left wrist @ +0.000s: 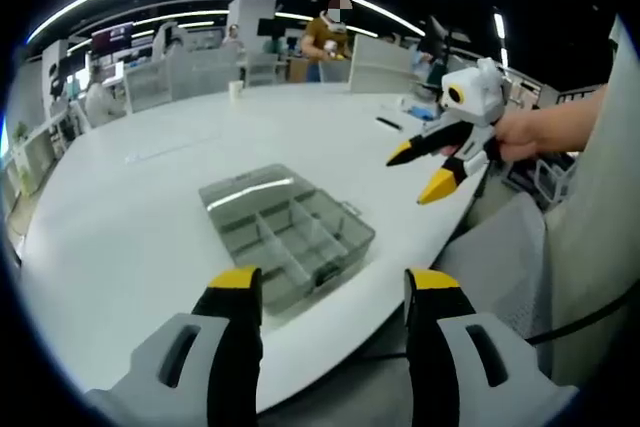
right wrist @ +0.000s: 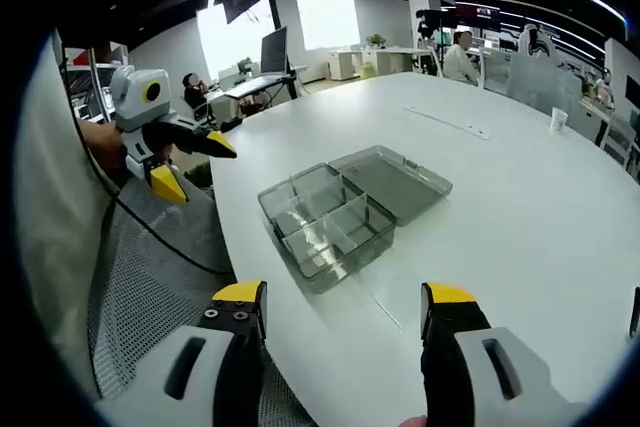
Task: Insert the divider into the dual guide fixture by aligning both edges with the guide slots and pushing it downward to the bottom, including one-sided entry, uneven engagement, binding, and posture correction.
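A clear plastic compartment box (left wrist: 300,242) lies on the white table with its lid (left wrist: 250,187) folded open beside it. Thin walls split its tray into several cells. In the left gripper view my left gripper (left wrist: 333,282) hovers open just before the box, nothing between its jaws. My right gripper (left wrist: 418,172) hangs open to the right of the box, held by a hand. The right gripper view shows the box (right wrist: 330,227) and lid (right wrist: 400,182) ahead of my open right gripper (right wrist: 345,295), with the left gripper (right wrist: 197,165) open at the left. A faint thin clear strip (right wrist: 385,310) lies near the box.
The round white table (left wrist: 150,217) curves away close behind the box's near side. A paper cup (left wrist: 236,90) stands far across it, beside a long flat strip (right wrist: 450,122). A mesh chair (right wrist: 150,287) sits under the table edge. People sit at desks behind.
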A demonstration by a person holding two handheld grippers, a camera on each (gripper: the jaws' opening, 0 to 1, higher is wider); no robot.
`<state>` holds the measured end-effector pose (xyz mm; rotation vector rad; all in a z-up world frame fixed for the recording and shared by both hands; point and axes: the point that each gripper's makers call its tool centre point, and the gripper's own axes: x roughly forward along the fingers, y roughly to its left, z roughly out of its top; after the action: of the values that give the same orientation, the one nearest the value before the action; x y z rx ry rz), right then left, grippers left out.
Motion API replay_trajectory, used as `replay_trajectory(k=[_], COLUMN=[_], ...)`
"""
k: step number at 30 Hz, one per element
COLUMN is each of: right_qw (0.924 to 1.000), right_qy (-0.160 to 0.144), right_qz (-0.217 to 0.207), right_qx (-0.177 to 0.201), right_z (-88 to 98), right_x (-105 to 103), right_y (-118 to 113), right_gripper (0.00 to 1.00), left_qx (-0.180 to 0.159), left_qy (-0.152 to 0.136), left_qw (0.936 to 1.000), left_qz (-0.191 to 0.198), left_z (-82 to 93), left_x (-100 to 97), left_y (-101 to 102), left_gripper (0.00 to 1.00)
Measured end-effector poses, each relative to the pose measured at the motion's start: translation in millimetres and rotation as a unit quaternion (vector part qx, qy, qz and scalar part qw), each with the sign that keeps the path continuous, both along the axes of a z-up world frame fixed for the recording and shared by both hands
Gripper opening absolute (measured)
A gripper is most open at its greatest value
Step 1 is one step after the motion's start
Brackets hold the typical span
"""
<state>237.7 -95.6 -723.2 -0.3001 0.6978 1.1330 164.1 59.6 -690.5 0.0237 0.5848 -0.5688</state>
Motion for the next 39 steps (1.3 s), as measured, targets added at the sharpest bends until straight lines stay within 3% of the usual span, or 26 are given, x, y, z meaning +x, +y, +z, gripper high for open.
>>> replay_trajectory(k=[24,39], right_qw=[0.9985,0.9962], right_qy=[-0.002,0.001], right_qz=[0.035,0.052], right_qx=[-0.041,-0.069], right_z=[-26.8,-47.2], right_x=[15,32], right_y=[6,6], right_gripper=[0.56,0.55], left_qx=[0.001,0.008], left_qy=[-0.017,-0.006], left_qw=[0.9998,0.9999], left_qz=[-0.013,-0.005], left_z=[6.9,2.6], left_x=[3.5,4.5], left_y=[-5,4], left_gripper=[0.59,0.61])
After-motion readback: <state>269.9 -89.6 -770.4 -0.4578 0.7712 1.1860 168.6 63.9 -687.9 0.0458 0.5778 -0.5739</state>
